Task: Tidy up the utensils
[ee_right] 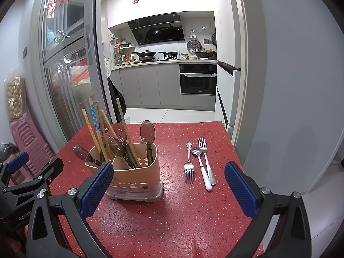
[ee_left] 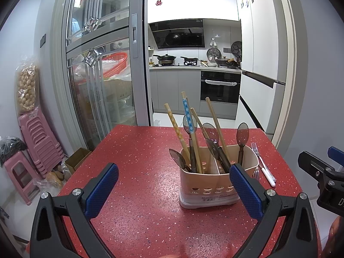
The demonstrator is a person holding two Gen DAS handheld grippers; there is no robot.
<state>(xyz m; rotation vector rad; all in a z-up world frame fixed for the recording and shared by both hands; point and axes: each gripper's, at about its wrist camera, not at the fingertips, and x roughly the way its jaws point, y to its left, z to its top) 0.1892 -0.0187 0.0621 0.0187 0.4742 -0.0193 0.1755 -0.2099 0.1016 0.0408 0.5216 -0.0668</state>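
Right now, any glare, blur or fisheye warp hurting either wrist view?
Left wrist: sharp; door frame bows with fisheye, dark vignette in the corners, reflections on the glass. Right wrist: sharp too; forks and spoon on the red table read clearly, with slight glints; kitchen behind is bright.

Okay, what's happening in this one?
A person holds two grippers over a red table, sorting utensils. Both the left gripper and right gripper are open and empty. The beige caddy already holds chopsticks and dark spoons; two forks and a white-handled spoon lie on the table beside it.
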